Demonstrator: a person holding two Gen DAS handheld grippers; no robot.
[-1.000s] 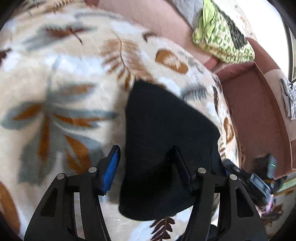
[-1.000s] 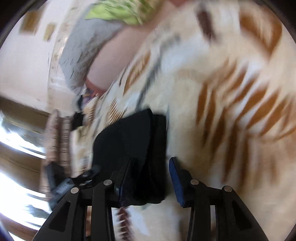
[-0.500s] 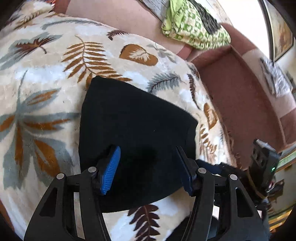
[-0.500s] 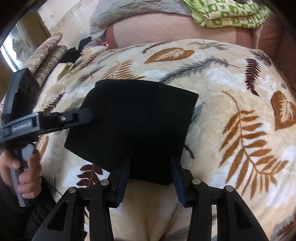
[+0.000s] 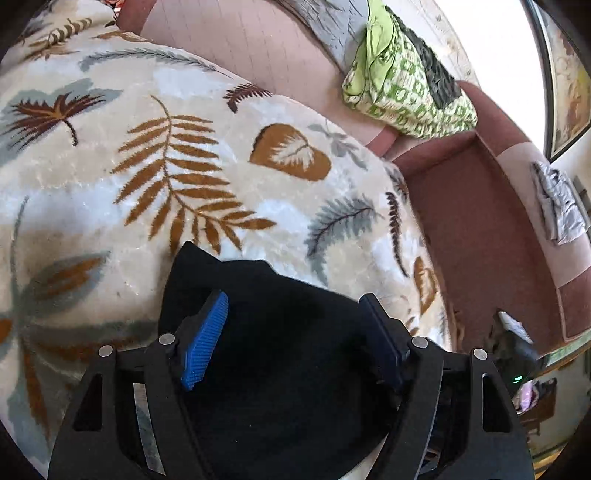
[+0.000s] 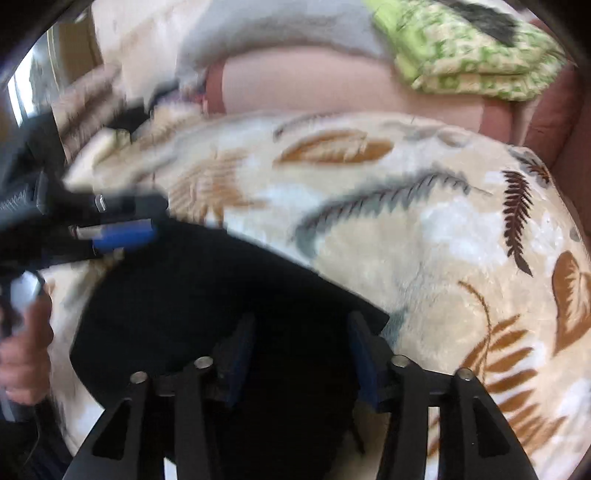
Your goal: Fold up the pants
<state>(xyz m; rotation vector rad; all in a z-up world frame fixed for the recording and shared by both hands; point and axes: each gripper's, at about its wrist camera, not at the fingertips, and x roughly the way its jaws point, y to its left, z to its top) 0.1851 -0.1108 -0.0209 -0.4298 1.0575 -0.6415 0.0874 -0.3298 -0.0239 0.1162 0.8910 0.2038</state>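
The black pants (image 5: 295,362) lie folded into a flat packet on a leaf-patterned blanket (image 5: 177,177). My left gripper (image 5: 293,306) hovers over the packet's near part. Its jaws are opening, the cloth lies under the gap, and the blue pads (image 5: 207,339) do not press on it. In the right wrist view the pants (image 6: 207,295) fill the lower middle. My right gripper (image 6: 301,325) sits over their near right corner, jaws also opening, nothing pinched. The left gripper (image 6: 125,221) reaches in from the left, held by a hand (image 6: 26,350).
A pink sofa back (image 5: 251,44) rises behind the blanket. On it rest a green patterned cloth (image 5: 402,85) and a grey cloth (image 5: 328,18). A brown sofa seat (image 5: 476,229) runs along the right, with a grey garment (image 5: 557,206) on its backrest.
Both grippers have drawn back toward the near edge of the pants and their jaws stand wider. The right wrist has rolled level. The pants now lie flat and folded.
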